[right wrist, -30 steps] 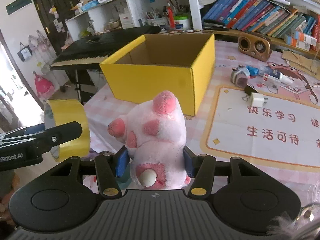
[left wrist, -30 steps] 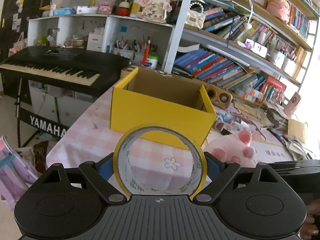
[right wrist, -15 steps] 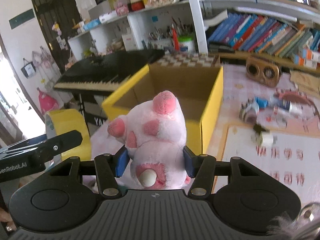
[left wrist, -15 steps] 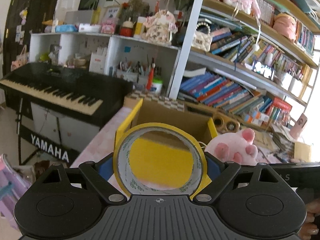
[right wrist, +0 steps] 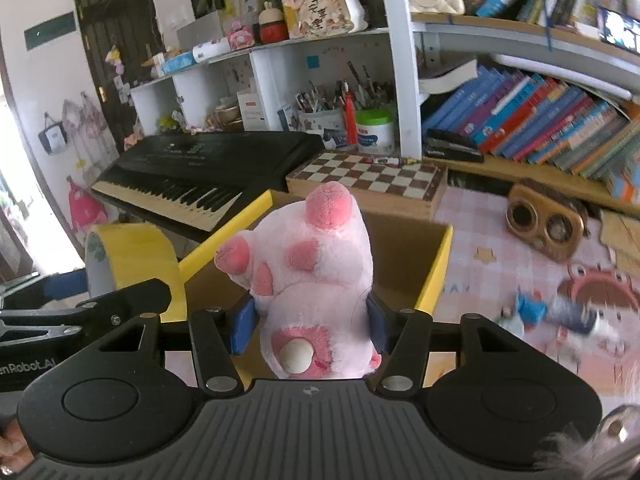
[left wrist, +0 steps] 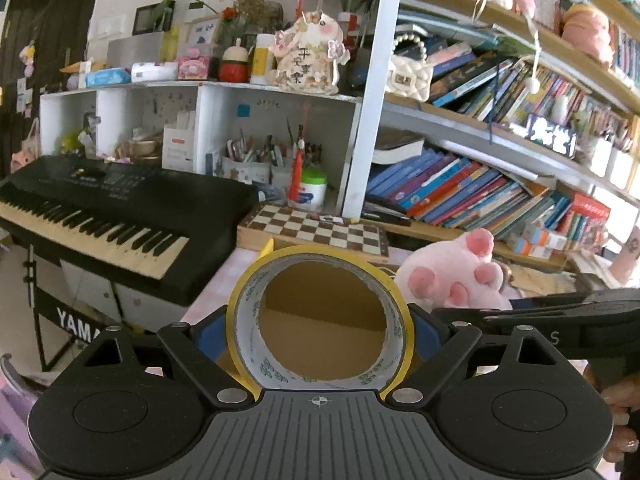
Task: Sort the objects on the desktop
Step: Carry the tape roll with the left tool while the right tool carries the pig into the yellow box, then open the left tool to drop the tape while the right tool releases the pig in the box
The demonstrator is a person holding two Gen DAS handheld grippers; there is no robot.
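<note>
Heads up, with your left gripper [left wrist: 322, 326] clamped on the yellow tape roll [left wrist: 322, 320] and your right gripper [right wrist: 310, 320] squeezing the pink plush paw [right wrist: 310, 276] side by side over the yellow cardboard box [right wrist: 434, 264], you could bump them together and drop one onto the desk [right wrist: 480, 232].

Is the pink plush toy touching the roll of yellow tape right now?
Apart. The right wrist view shows the pink plush toy in the right gripper and the yellow tape roll off to its left, with the yellow box wall showing between them.
</note>
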